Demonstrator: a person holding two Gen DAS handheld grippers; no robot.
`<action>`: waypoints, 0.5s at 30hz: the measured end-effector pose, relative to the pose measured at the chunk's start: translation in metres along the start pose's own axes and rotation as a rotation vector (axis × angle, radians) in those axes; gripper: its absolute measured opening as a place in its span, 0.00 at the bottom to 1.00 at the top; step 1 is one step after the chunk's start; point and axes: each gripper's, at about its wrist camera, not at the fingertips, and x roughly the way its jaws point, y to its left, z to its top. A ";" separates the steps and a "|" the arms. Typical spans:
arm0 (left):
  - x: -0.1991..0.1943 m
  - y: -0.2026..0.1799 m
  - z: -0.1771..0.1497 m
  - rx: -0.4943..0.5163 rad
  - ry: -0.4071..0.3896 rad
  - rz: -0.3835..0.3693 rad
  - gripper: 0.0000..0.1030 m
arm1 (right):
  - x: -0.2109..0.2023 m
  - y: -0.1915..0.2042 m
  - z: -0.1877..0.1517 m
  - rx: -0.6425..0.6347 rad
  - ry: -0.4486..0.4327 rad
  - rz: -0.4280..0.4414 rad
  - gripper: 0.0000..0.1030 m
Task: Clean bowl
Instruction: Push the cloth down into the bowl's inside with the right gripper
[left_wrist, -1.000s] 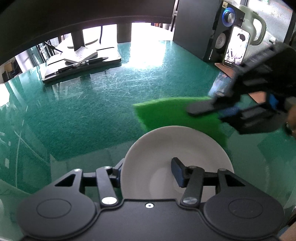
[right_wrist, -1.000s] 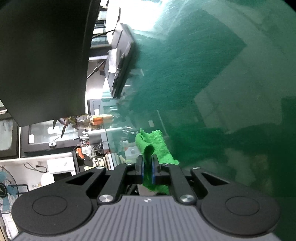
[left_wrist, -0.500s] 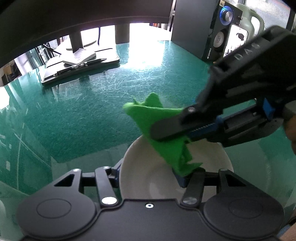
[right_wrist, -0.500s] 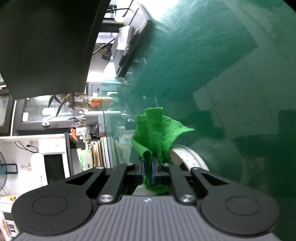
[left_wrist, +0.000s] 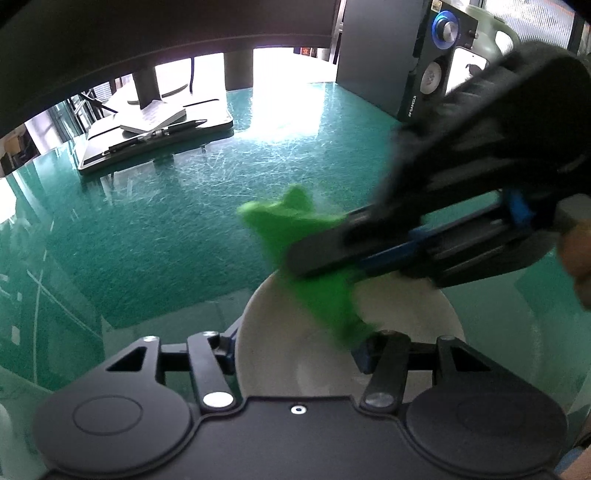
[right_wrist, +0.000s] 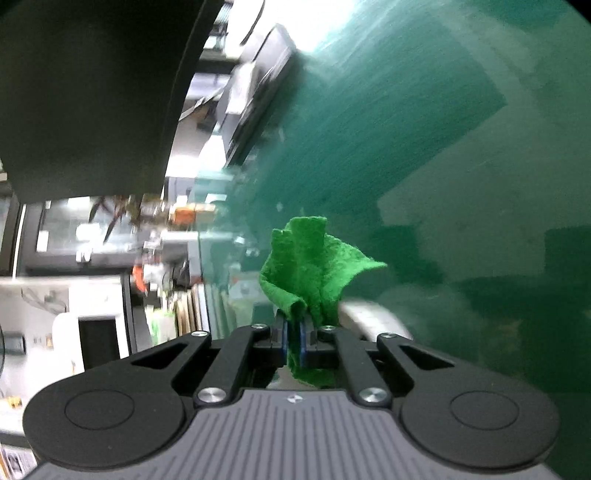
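A scratched, glossy green surface (left_wrist: 177, 229) reflects bright window light. At its far left a flat black stand base (left_wrist: 155, 147) carries an open white booklet (left_wrist: 153, 118) and a black pen (left_wrist: 159, 133). A dark monitor (left_wrist: 147, 40) looms overhead. Far right stands a black speaker with a blue-ringed knob (left_wrist: 445, 31), a lit phone screen (left_wrist: 467, 68) just beside it and a pale green jug (left_wrist: 495, 35) behind.

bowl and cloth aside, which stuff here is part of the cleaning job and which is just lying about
Part of the job:
- white bowl, held at its rim by the left gripper
- green cloth, pinched in the right gripper, hanging into the bowl

Lying about:
- speaker
- phone
- monitor stand tray with pen
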 end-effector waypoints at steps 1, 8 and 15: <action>0.000 0.000 0.000 0.001 0.001 0.003 0.52 | 0.005 0.003 -0.001 -0.011 0.014 -0.004 0.06; 0.001 -0.003 0.001 0.018 0.000 -0.003 0.56 | -0.029 -0.011 0.002 0.033 -0.061 -0.034 0.04; 0.001 -0.006 0.001 0.035 0.002 -0.011 0.60 | -0.025 -0.015 0.001 0.049 -0.063 -0.038 0.06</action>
